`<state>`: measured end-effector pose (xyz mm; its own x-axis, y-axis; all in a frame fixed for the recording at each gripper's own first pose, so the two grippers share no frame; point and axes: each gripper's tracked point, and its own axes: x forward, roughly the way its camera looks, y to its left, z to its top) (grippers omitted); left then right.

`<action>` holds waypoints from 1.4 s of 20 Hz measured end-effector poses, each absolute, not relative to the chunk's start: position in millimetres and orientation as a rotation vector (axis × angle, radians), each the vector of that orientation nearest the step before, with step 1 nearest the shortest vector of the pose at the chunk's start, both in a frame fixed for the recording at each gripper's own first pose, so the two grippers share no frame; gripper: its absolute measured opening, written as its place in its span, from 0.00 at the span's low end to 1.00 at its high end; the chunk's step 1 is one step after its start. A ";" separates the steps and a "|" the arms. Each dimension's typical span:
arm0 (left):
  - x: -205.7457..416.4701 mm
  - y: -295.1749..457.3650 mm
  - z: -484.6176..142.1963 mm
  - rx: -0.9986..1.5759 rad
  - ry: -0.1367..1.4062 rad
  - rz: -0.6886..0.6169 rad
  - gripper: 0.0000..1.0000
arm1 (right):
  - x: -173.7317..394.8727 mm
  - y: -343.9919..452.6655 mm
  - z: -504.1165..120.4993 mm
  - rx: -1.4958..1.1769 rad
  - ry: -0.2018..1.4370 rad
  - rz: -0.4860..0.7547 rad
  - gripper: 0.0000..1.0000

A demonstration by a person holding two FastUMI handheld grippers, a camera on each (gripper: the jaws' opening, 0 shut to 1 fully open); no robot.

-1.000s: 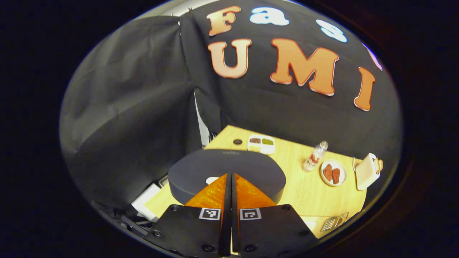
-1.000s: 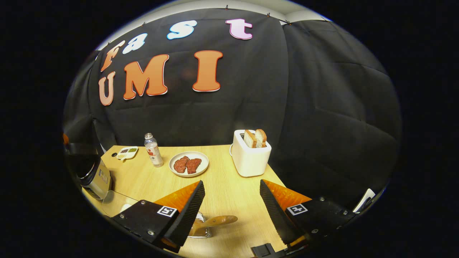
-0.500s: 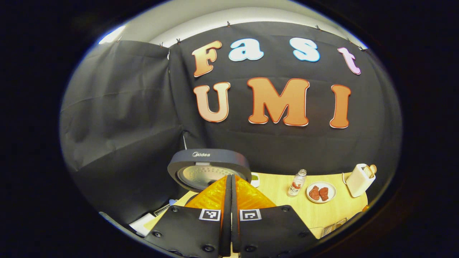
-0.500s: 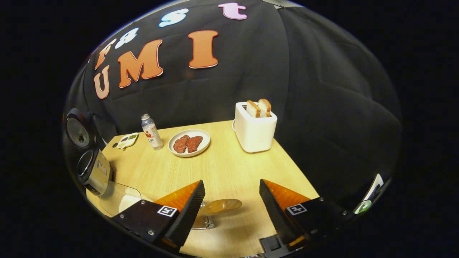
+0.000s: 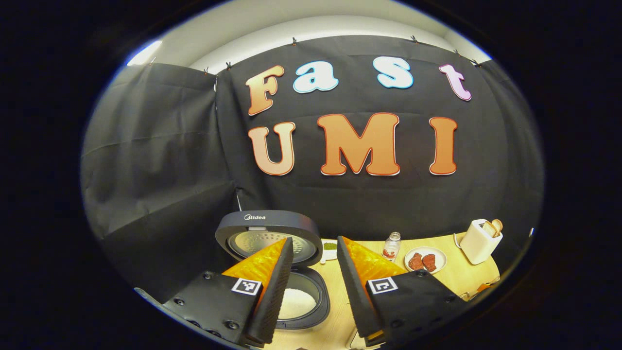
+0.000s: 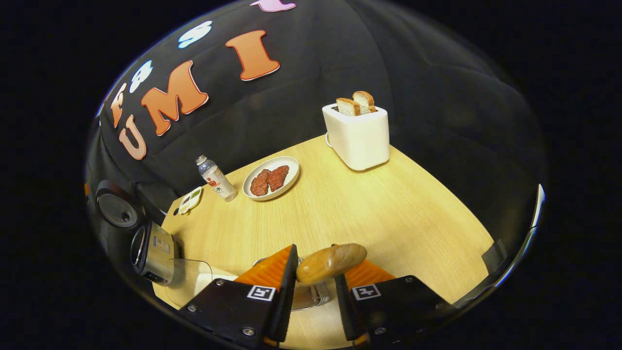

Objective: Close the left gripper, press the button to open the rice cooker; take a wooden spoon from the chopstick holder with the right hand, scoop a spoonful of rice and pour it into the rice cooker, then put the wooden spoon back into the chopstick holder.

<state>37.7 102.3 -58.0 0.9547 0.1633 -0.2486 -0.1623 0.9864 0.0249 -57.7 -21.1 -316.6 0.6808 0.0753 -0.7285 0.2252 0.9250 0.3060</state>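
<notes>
Gripping the wooden spoon [image 6: 331, 263], our right gripper [image 6: 313, 287] appears closed on its stiff, light, smooth handle; left gripper [image 5: 313, 287] stands wide above the open rice cooker [image 5: 301, 301]

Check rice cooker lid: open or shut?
Open. In the left gripper view the rice cooker lid stands raised behind the inner pot, showing its underside; something white lies in the pot.

My left claw [image 5: 313, 272] sits with fingers spread wide, nothing between them. My right claw [image 6: 315, 277] has fingers drawn close together, tilted downward toward the desk.
</notes>
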 end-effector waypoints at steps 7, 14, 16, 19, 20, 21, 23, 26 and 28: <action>36.1 100.8 -55.6 -0.037 0.217 0.148 0.75 | -55.5 3.0 -310.5 0.467 0.804 -0.073 0.18; 32.0 127.9 -61.7 -0.010 0.203 0.195 0.96 | -45.7 13.3 -269.7 0.421 0.769 -0.056 0.13; 30.8 135.1 -65.1 0.002 0.200 0.199 0.96 | -39.8 14.4 -247.3 0.393 0.733 -0.049 0.13; 31.3 144.4 -67.5 0.025 0.187 0.203 0.96 | -32.4 22.1 -215.0 0.359 0.677 -0.037 0.13; 31.9 146.6 -67.6 0.026 0.183 0.201 0.92 | -30.5 27.7 -205.2 0.360 0.662 -0.033 0.13; 32.1 151.6 -69.3 0.026 0.180 0.199 0.92 | -31.4 35.2 -197.6 0.363 0.653 -0.025 0.13; 36.6 158.7 -72.2 0.023 0.176 0.197 0.92 | -33.3 53.9 -184.3 0.376 0.642 -0.006 0.13; 41.3 171.4 -75.7 0.025 0.173 0.195 0.94 | -36.3 92.1 -176.3 0.386 0.641 0.047 0.12; 42.0 179.9 -79.3 0.034 0.170 0.185 0.95 | -40.8 119.2 -178.3 0.376 0.654 0.083 0.13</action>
<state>42.0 179.9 -79.3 0.9685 0.1860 -0.1652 -0.1803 0.9824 0.0495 -40.8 119.2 -178.3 0.7928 0.1927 -0.5782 0.0416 0.9294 0.3668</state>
